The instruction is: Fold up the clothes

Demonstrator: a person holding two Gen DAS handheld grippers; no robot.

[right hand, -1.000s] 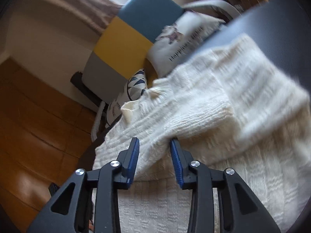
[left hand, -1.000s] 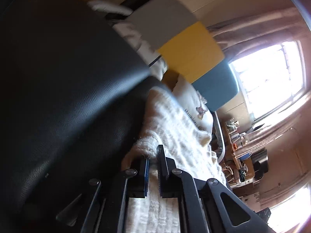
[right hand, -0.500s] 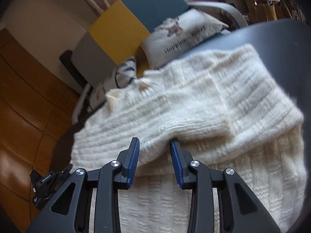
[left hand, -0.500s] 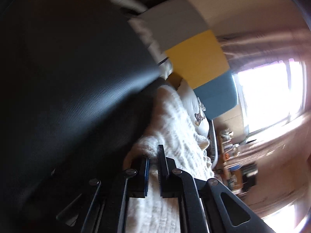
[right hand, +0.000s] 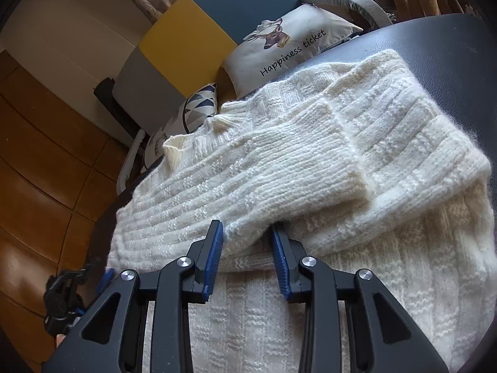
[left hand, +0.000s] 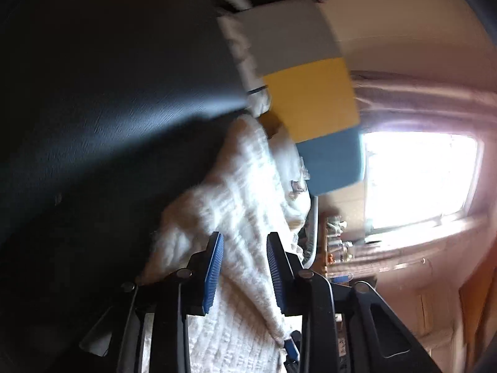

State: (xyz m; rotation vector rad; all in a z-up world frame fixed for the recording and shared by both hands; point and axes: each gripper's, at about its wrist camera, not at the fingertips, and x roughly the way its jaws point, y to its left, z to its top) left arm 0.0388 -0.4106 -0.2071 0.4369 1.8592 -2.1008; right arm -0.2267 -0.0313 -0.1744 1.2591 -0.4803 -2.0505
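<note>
On the dark surface (right hand: 450, 40), cream knit sweater (right hand: 310, 143) lies folded, sleeves across body. Right claw (right hand: 245, 248) released, fold edge between its fingers. Left claw (left hand: 243, 259) released, straddling sweater (left hand: 245, 192) at the surface's edge; view blurred.

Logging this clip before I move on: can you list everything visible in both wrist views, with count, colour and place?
Sweater: one, cream knit, partly folded on the table, sleeves laid across the body.
Table: one, black, under the sweater.
Chair: one, grey, yellow and blue panels, behind the table.
Printed cushion: one, pale grey with a deer and "Happiness ticket", on the chair.
Patterned cushion: one, white with dark triangles, beside it.
Window: one, bright, far wall.
Floor: brown wood.
Left gripper: black with blue pads, open over the sweater.
Right gripper: same colours, open at the folded sleeve edge.
</note>
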